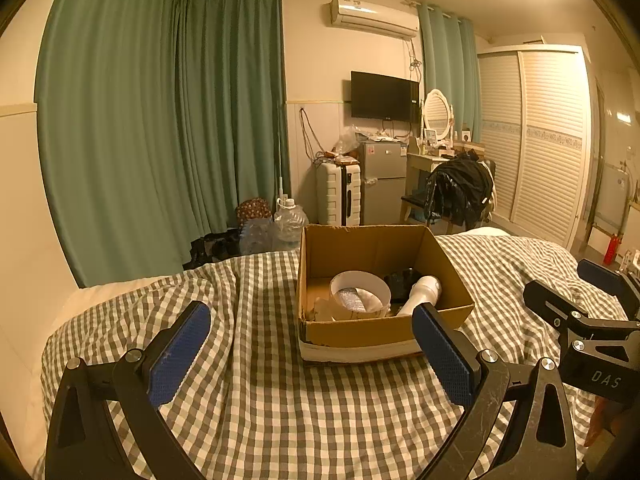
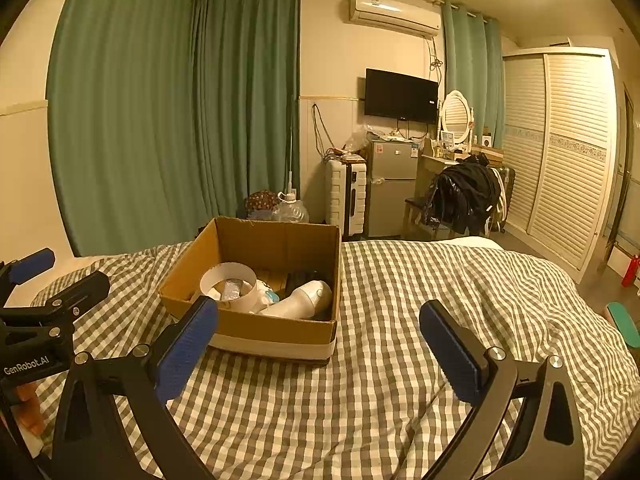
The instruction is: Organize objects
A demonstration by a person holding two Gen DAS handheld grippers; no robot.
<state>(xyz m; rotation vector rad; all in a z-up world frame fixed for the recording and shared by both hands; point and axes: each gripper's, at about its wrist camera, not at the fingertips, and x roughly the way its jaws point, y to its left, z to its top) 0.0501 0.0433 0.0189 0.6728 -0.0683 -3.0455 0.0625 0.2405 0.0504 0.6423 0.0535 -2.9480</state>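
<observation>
One cardboard box (image 1: 380, 332) sits mid-frame on the checked bedspread (image 1: 260, 400), holding one white ring (image 1: 360, 286) (contents partly hidden); left gripper (image 1: 312, 356) and right gripper (image 2: 320, 356) both gape, empty.

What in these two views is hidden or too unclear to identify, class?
- Dark item in the cardboard box: left wrist view, shadowed behind the white handheld device.
- Contents of the white ring-shaped container: right wrist view, too small.
- Box floor: both views, near wall hides it.
</observation>
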